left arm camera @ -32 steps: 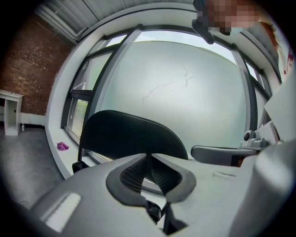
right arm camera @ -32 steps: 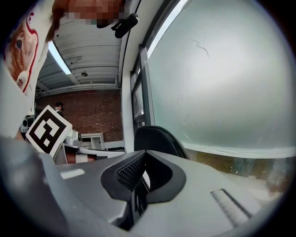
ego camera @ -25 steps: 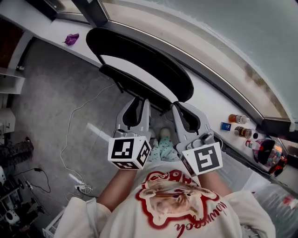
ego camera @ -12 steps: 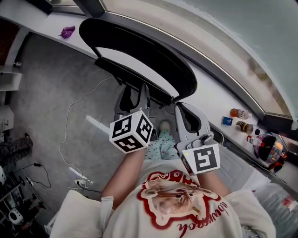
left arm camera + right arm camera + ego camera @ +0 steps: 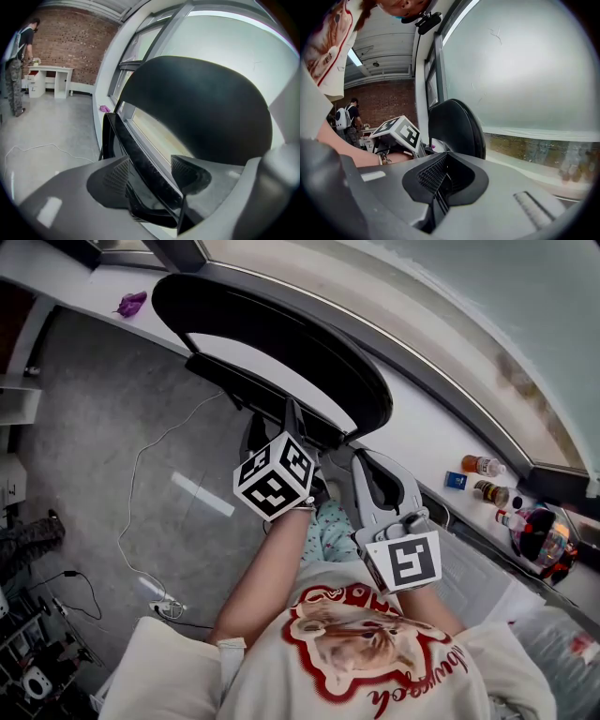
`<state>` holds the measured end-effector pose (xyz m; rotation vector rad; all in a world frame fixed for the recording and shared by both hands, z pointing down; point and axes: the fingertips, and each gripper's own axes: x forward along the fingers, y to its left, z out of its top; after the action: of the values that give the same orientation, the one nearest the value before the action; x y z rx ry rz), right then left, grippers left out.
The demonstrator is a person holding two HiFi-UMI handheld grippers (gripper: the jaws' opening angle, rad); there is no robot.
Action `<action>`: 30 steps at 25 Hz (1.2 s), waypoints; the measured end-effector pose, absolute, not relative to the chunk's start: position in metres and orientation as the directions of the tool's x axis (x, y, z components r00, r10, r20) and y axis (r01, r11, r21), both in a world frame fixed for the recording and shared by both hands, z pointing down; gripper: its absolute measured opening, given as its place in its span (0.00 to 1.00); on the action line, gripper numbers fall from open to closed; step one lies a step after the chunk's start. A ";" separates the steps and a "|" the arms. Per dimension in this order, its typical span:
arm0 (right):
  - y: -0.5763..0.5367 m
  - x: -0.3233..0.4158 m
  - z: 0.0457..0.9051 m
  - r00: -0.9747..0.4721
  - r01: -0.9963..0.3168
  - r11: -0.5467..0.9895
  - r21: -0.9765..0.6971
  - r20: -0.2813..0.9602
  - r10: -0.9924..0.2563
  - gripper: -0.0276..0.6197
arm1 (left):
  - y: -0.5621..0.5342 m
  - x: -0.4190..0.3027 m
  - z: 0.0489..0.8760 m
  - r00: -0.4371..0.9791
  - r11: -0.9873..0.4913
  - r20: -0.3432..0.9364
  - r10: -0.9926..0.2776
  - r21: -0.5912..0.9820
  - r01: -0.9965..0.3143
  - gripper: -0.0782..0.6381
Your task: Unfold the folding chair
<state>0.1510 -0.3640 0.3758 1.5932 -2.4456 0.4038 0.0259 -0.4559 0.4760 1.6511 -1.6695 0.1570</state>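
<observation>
Compared with one second ago, note the left gripper [image 5: 150, 174] rolled over, lowered and brought forward onto the folding chair [image 5: 281, 329]. Jaws apart, astride the black edge of the folded seat, not yet clamped on it. Note the right gripper [image 5: 440, 180] closed on nothing, just beside the chair. Find the chair still folded flat, at the far edge of the floor [image 5: 112, 446], against the window sill [image 5: 412, 442]. Judged: grip point reached; unfolding not begun.

No brand visible on the chair. Bottle [image 5: 483, 465] labels too small to read. Shirt [image 5: 366, 652] lettering not legible. Marker cubes [image 5: 277, 474]: square patterns only, no text.
</observation>
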 end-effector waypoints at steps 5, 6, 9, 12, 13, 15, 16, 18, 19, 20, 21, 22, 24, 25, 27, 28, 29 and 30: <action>-0.360 0.152 0.383 -0.405 -0.914 0.389 -0.115 0.324 -0.855 0.08 | -0.457 0.028 0.497 0.102 0.214 0.642 -0.760 0.397 -0.893 0.50; -0.359 0.152 0.383 -0.405 -0.914 0.390 -0.113 0.325 -0.854 0.08 | -0.457 0.028 0.500 0.102 0.212 0.648 -0.755 0.388 -0.897 0.50; -0.356 0.157 0.388 -0.397 -0.917 0.385 -0.107 0.360 -0.844 0.08 | -0.456 0.029 0.505 0.096 0.207 0.663 -0.742 0.364 -0.908 0.51; -0.356 0.167 0.395 -0.373 -0.926 0.367 -0.091 0.382 -0.846 0.08 | -0.459 0.033 0.505 0.093 0.211 0.673 -0.733 0.356 -0.910 0.51; -0.355 0.170 0.398 -0.362 -0.930 0.359 -0.081 0.381 -0.851 0.08 | -0.461 0.034 0.507 0.092 0.213 0.681 -0.727 0.351 -0.912 0.51; -0.354 0.175 0.407 -0.342 -0.937 0.344 -0.066 0.387 -0.856 0.08 | -0.464 0.036 0.513 0.093 0.223 0.704 -0.704 0.343 -0.912 0.51; -0.353 0.176 0.413 -0.335 -0.939 0.337 -0.067 0.395 -0.855 0.08 | -0.466 0.037 0.516 0.093 0.229 0.714 -0.694 0.341 -0.912 0.51; -0.353 0.179 0.425 -0.324 -0.944 0.320 -0.082 0.417 -0.849 0.08 | -0.469 0.039 0.520 0.085 0.239 0.727 -0.681 0.331 -0.913 0.51; -0.354 0.180 0.431 -0.317 -0.947 0.308 -0.092 0.429 -0.846 0.08 | -0.469 0.039 0.520 0.078 0.243 0.730 -0.679 0.324 -0.915 0.52; -0.355 0.183 0.437 -0.309 -0.950 0.295 -0.102 0.440 -0.843 0.08 | -0.470 0.039 0.521 0.072 0.245 0.730 -0.680 0.318 -0.916 0.52; -0.356 0.185 0.443 -0.301 -0.953 0.281 -0.112 0.451 -0.840 0.08 | -0.471 0.039 0.521 0.069 0.244 0.729 -0.681 0.315 -0.917 0.52; -0.358 0.187 0.449 -0.295 -0.955 0.270 -0.121 0.460 -0.838 0.08 | -0.471 0.039 0.522 0.068 0.242 0.731 -0.679 0.311 -0.919 0.52; -0.362 0.189 0.458 -0.293 -0.956 0.261 -0.133 0.475 -0.830 0.09 | -0.468 0.037 0.528 0.059 0.251 0.755 -0.653 0.289 -0.924 0.54; -0.363 0.189 0.463 -0.295 -0.955 0.263 -0.134 0.482 -0.825 0.13 | -0.465 0.036 0.531 0.050 0.261 0.770 -0.636 0.275 -0.925 0.54; -0.365 0.189 0.473 -0.296 -0.955 0.265 -0.133 0.500 -0.814 0.16 | -0.462 0.033 0.533 0.029 0.284 0.785 -0.619 0.257 -0.924 0.55; -0.366 0.190 0.477 -0.295 -0.955 0.264 -0.135 0.508 -0.809 0.17 | -0.461 0.032 0.534 0.019 0.300 0.787 -0.616 0.257 -0.919 0.56; -0.367 0.190 0.481 -0.293 -0.956 0.261 -0.136 0.516 -0.805 0.18 | -0.459 0.032 0.534 0.012 0.319 0.789 -0.614 0.262 -0.911 0.57; -0.367 0.191 0.485 -0.291 -0.956 0.258 -0.136 0.524 -0.801 0.19 | -0.458 0.033 0.535 0.011 0.339 0.792 -0.610 0.273 -0.900 0.57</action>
<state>0.1908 -0.3675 0.4850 1.6076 -2.1865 0.6194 0.0331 -0.4585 0.5351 1.3651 -1.6934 0.4008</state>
